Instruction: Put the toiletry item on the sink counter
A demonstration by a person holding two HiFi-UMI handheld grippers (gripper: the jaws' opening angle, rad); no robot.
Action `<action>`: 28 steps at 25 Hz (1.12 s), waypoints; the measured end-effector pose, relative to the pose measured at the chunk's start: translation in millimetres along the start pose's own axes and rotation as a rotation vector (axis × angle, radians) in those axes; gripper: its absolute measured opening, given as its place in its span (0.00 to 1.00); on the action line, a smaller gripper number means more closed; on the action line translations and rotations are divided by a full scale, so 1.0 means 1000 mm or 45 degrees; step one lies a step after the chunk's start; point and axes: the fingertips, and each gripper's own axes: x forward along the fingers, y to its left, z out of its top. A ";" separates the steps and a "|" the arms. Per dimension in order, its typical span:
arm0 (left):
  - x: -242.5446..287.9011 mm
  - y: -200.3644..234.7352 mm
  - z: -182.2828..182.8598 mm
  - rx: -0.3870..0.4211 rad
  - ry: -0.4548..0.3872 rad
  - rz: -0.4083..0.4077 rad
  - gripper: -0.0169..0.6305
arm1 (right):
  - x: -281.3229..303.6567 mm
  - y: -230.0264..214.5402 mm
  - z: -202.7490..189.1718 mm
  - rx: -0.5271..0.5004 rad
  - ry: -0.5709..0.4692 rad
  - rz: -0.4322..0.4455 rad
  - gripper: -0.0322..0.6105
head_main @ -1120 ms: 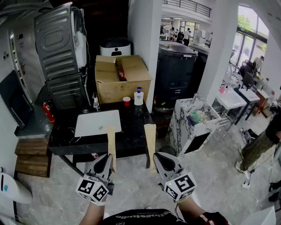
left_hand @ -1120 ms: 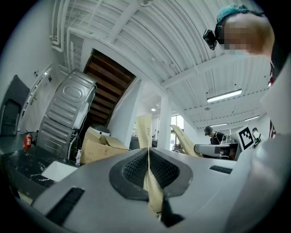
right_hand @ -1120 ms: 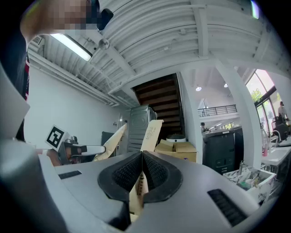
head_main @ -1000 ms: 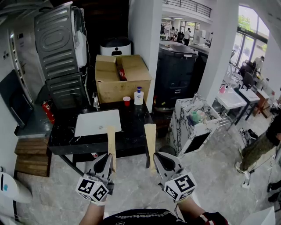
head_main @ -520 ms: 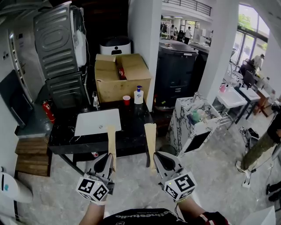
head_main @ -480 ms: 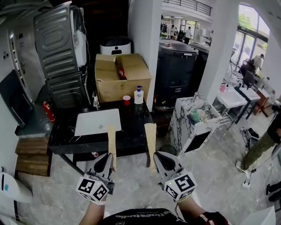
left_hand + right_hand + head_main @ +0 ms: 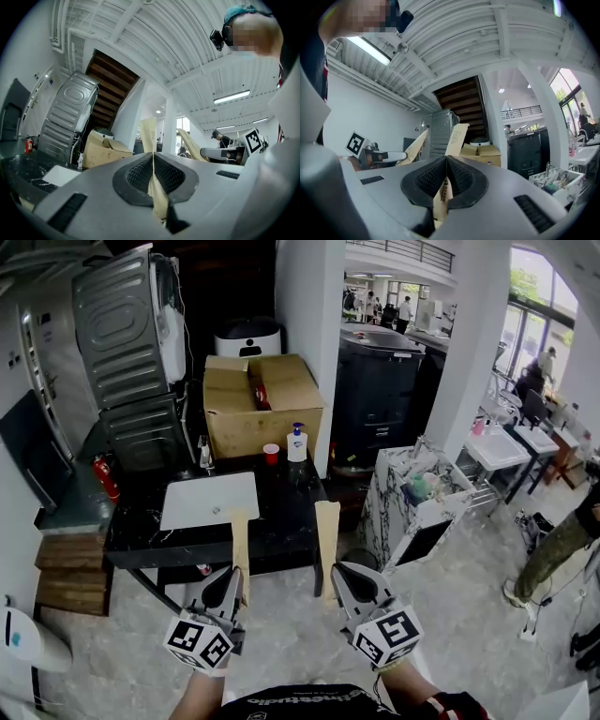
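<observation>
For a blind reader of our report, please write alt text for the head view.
The left gripper and the right gripper are each shut on a tan strip, before a black sink counter with a white basin. A white pump bottle and a red cup stand near its back edge.

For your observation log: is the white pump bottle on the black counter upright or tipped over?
Upright: the pump bottle stands on its base on the black counter, pump head uppermost.
</observation>
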 end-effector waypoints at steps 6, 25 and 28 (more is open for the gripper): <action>0.009 -0.005 -0.002 0.007 -0.002 0.002 0.05 | -0.001 -0.008 -0.003 0.015 0.014 0.019 0.11; 0.052 -0.022 -0.017 0.040 0.012 0.066 0.05 | 0.003 -0.059 -0.023 0.082 0.030 0.087 0.11; 0.061 -0.017 -0.020 0.033 0.024 0.092 0.05 | 0.012 -0.068 -0.029 0.093 0.038 0.101 0.11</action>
